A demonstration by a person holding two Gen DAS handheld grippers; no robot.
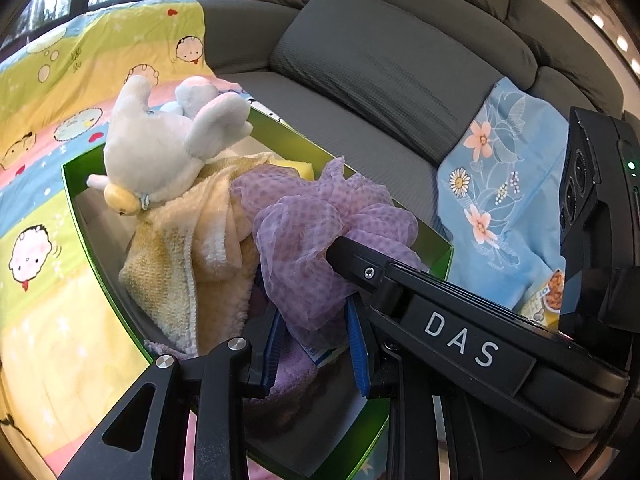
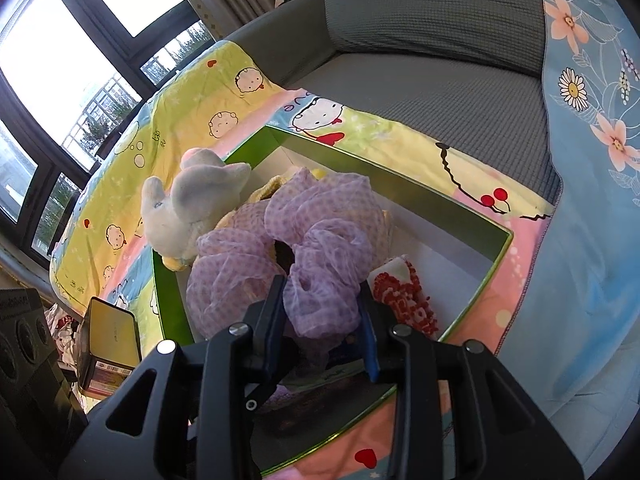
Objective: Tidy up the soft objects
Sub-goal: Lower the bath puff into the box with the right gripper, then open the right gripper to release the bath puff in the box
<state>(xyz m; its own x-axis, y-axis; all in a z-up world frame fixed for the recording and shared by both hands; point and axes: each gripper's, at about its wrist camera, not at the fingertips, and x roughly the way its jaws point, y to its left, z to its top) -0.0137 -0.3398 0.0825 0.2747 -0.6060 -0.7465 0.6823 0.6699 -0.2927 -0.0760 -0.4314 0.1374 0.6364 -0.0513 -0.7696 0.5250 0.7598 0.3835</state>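
Note:
A green box (image 1: 76, 200) (image 2: 452, 196) sits on a cartoon-print blanket on the sofa. In it lie a white plush duck (image 1: 160, 144) (image 2: 192, 204), a yellow towel (image 1: 188, 248), a purple dotted sheer scarf (image 1: 308, 232) (image 2: 312, 236) and a red-and-white cloth (image 2: 404, 296). My left gripper (image 1: 316, 344) hangs over the box with scarf fabric between its blue-padded fingers. My right gripper (image 2: 324, 320) also has the scarf between its fingers; its body (image 1: 460, 312) crosses the left wrist view. Neither grip is plainly tight.
A cartoon-print blanket (image 1: 44, 120) (image 2: 180, 92) covers the left of the grey sofa (image 1: 380, 68) (image 2: 440, 92). A blue floral cloth (image 1: 500, 184) (image 2: 592, 160) lies to the right. A dark tin (image 2: 108, 344) stands off the sofa's edge at left.

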